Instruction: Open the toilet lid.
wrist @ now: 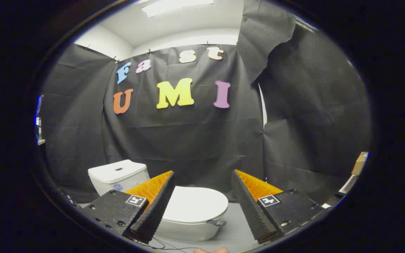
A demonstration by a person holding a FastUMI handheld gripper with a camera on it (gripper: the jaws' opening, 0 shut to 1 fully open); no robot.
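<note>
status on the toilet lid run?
Gripper open, fingers spread, holding nothing. Toilet lid down, shut, beyond the fingertips, untouched; small tab at its front edge. Tank behind. Nothing between fingers and lid.

The toilet lid (197,203) is white, smooth and oval, and it lies flat and closed over the toilet bowl (188,230). A small dark tab (217,222) sticks out at the lid's front rim, on the side farthest from the cistern (118,175); it seems to be fixed to the lid's edge, though it is too small to tell how. The cistern, a white box with a button slot in its top, stands upright just behind the lid's rear end. The bowl under the lid is white and rounded.
</note>
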